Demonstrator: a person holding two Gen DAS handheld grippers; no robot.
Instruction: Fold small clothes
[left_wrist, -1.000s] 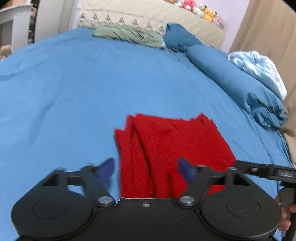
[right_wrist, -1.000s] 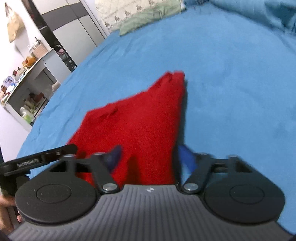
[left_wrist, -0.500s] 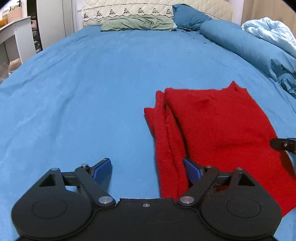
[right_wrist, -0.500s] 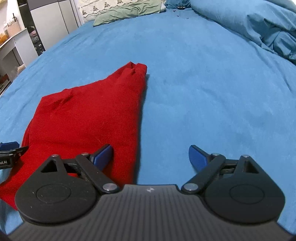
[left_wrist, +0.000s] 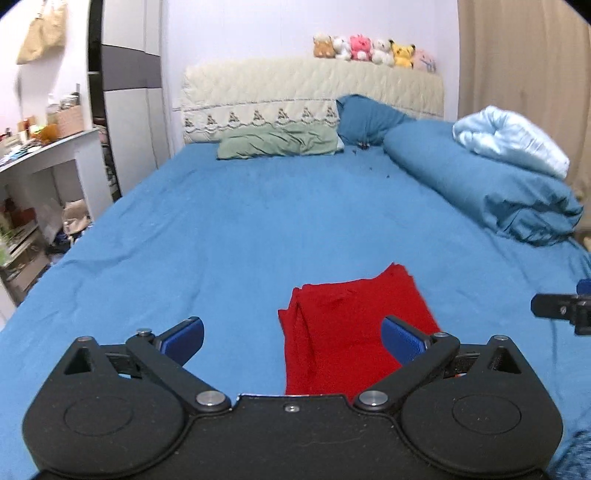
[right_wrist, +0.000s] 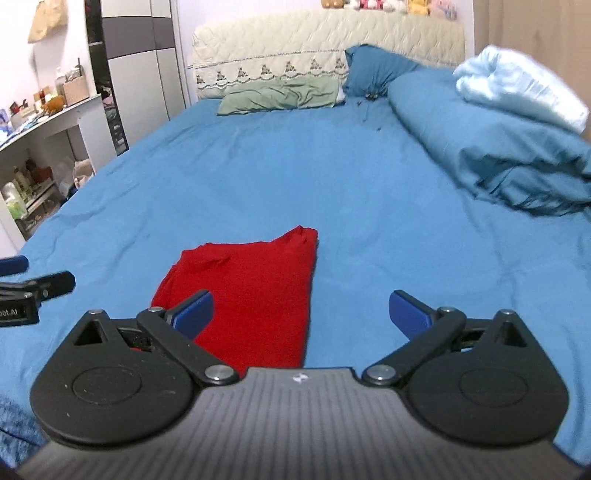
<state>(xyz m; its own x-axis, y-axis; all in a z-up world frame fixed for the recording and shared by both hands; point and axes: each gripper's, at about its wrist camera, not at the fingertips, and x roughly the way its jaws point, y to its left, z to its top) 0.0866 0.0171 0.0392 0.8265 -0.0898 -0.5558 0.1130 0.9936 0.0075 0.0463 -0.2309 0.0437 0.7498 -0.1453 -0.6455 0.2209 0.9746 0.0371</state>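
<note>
Left wrist view: folded red garment (left_wrist: 351, 332) flat near bed's (left_wrist: 258, 221) front edge, left gripper (left_wrist: 291, 338) opening with nothing between, right gripper (right_wrist: 301, 314) spread and empty, fold seemingly finished; next probably setting aside or fetching another piece.

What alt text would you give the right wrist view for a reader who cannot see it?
A folded red garment lies flat on a blue bedsheet, just beyond the right claw, whose blue-padded fingers stand wide open and empty. The left claw pokes in at the left edge. Farther back are a green pillow and rolled blue bedding.
</note>
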